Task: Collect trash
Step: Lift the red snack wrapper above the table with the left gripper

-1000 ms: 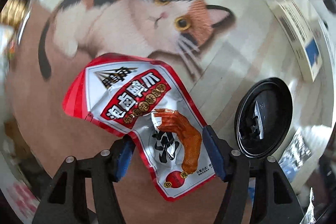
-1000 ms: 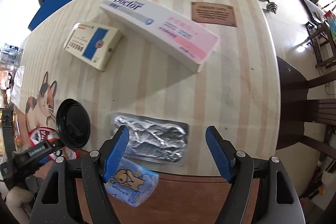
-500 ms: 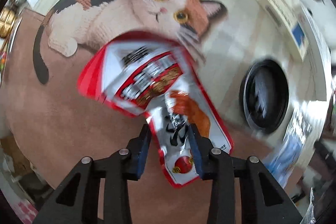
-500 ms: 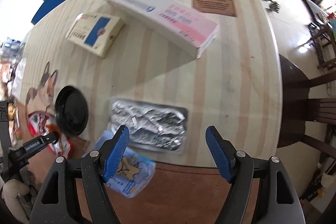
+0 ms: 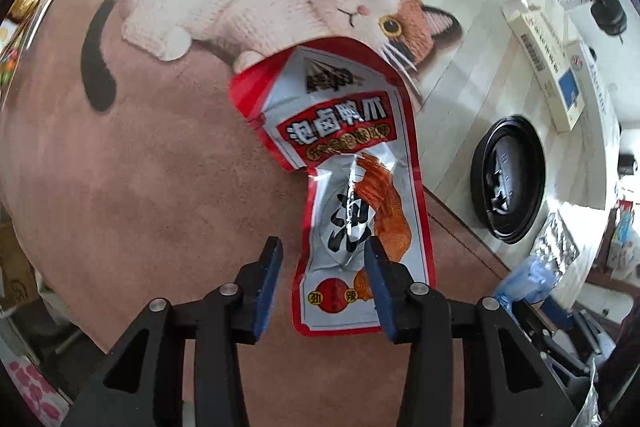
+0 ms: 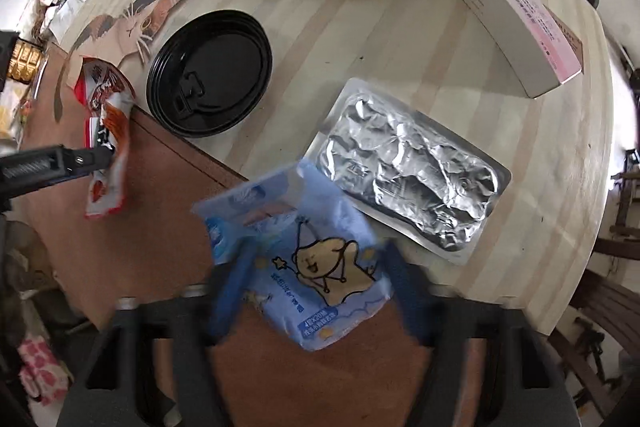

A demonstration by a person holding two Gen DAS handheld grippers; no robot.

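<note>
Now, left gripper [image 5: 320, 279]: we open, red snack wrapper [image 5: 352, 187] between jaws.
Right gripper [image 6: 316, 287]: we close around blue packet [image 6: 316, 259].
Handling: light, crinkly; pinch edges.

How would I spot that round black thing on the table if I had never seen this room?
Start at the pale striped table and find the calico cat picture printed on it. Just beside the cat's whiskers lies the black plastic cup lid, flat on the stripes at the edge of the brown mat. It is the only round, plain black item; its neighbours are boxes and wrappers.
</note>
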